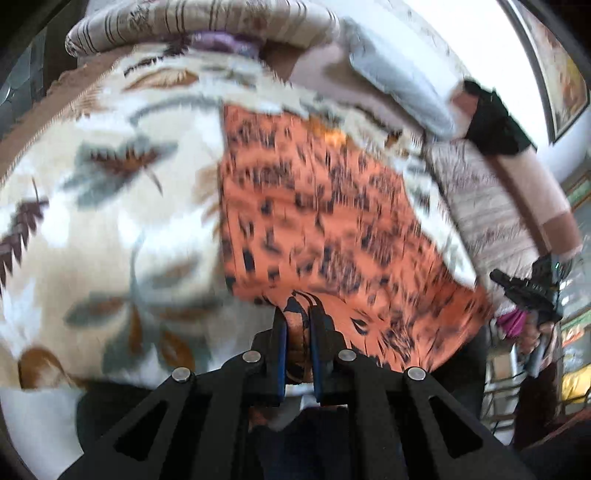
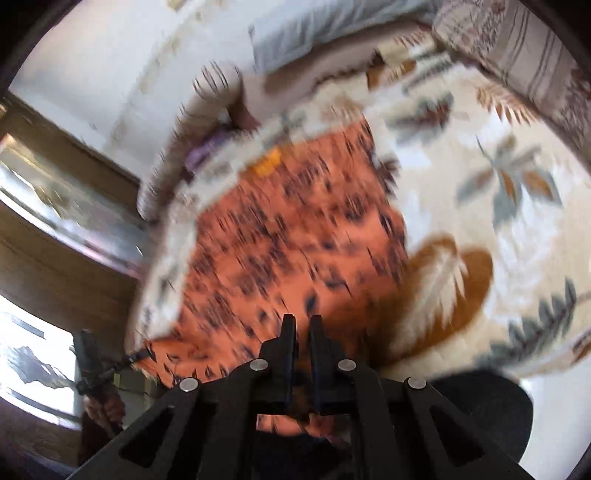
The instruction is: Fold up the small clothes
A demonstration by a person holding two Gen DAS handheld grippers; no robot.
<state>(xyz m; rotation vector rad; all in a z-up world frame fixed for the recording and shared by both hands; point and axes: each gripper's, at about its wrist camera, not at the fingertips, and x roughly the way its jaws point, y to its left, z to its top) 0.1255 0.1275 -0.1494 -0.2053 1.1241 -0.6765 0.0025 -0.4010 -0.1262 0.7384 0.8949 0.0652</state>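
An orange garment with dark spots (image 1: 317, 221) lies spread on a cream blanket with leaf prints (image 1: 110, 221). My left gripper (image 1: 298, 310) is shut on the garment's near edge, with cloth pinched between its fingers. My right gripper (image 2: 303, 328) is shut on the near edge of the same garment (image 2: 288, 243) at another point. The other gripper shows at the far right of the left wrist view (image 1: 524, 291) and at the lower left of the right wrist view (image 2: 92, 362). Both views are blurred by motion.
The blanket (image 2: 498, 192) covers a bed. Striped pillows (image 1: 184, 22) and a grey pillow (image 1: 402, 85) lie at its far end. A purple cloth (image 1: 221, 40) sits by the pillows. A white wall (image 2: 92, 66) and wooden furniture (image 2: 55, 258) stand beside the bed.
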